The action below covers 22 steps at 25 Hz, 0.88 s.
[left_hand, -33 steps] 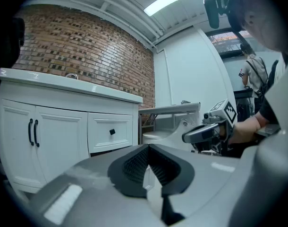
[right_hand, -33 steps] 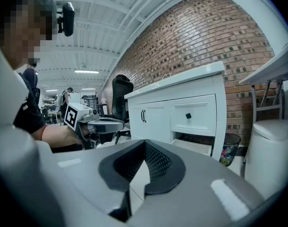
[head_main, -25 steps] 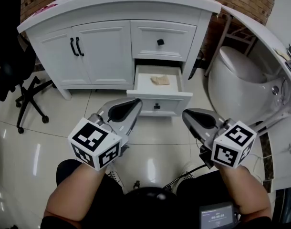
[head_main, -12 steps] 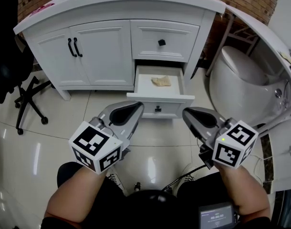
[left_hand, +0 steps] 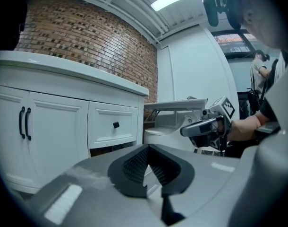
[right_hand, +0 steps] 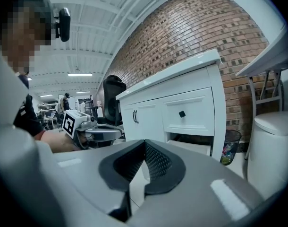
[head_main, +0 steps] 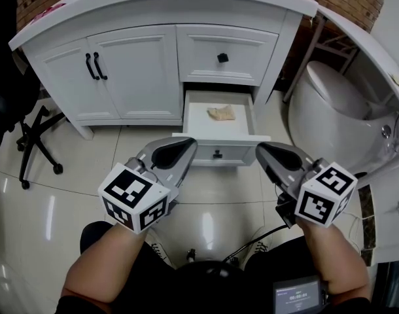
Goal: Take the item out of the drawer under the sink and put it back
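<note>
- a crumpled tan item (head_main: pixel 221 112) lies in the open lower drawer (head_main: pixel 237 150) of a white vanity (head_main: pixel 154 5), toward the drawer's back and right of centre, its long axis running side to side across the drawer; which end is which cannot be told.
- the left gripper (head_main: pixel 184 146), held in front of the drawer's left corner, has its jaws pressed together at the tips; its own view shows nothing between the black ribbed pads (left_hand: pixel 134 164).
- the right gripper (head_main: pixel 261 150), just off the drawer's right corner, is likewise closed tip to tip and carries nothing.
- neither gripper touches the drawer or the item; both point toward the vanity from above the pale tiled floor (head_main: pixel 62 195).
- the upper drawer (head_main: pixel 239 44), fitted with a black knob (head_main: pixel 222 57), is closed above the open one, and twin cabinet doors (head_main: pixel 121 77) with black handles stand closed to its left.
- a black office chair (head_main: pixel 23 129) sits at the far left, a rounded white fixture (head_main: pixel 330 106) at the right.
</note>
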{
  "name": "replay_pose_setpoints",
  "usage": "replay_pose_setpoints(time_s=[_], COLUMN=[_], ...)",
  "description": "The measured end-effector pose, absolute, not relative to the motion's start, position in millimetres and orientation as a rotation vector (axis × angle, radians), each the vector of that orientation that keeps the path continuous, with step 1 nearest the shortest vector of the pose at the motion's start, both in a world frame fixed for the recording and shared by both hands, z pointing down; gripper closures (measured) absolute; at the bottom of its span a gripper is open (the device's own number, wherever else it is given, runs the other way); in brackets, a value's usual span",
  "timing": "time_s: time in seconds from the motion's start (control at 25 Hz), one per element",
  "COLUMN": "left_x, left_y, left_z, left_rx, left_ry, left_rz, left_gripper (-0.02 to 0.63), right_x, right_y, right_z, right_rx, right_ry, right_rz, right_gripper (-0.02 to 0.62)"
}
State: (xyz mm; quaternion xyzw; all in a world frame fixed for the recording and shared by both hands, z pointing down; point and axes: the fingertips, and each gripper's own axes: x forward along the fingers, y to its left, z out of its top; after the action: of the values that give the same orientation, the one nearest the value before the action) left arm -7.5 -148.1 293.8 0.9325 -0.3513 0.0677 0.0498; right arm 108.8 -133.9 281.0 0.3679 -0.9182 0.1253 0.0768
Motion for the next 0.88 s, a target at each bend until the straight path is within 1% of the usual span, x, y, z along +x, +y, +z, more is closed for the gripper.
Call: replay_pose_setpoints(time_s=[0.52, 0.88], left_x=[-2, 4], left_y=[-188, -183], left_z=[312, 319], left_rx=[2.813, 2.804], left_ry=[-0.98, -0.927], left_rz=[0.2, 0.224], left_gripper=[0.601, 0.601], right_x=[113, 99], right_y=[-190, -218], right_z=[304, 334], right_rx=[1.121, 0.995], right_ry=[-2.71, -2.579], right_rz=[0.44, 0.374], right_gripper=[0.588, 0.588])
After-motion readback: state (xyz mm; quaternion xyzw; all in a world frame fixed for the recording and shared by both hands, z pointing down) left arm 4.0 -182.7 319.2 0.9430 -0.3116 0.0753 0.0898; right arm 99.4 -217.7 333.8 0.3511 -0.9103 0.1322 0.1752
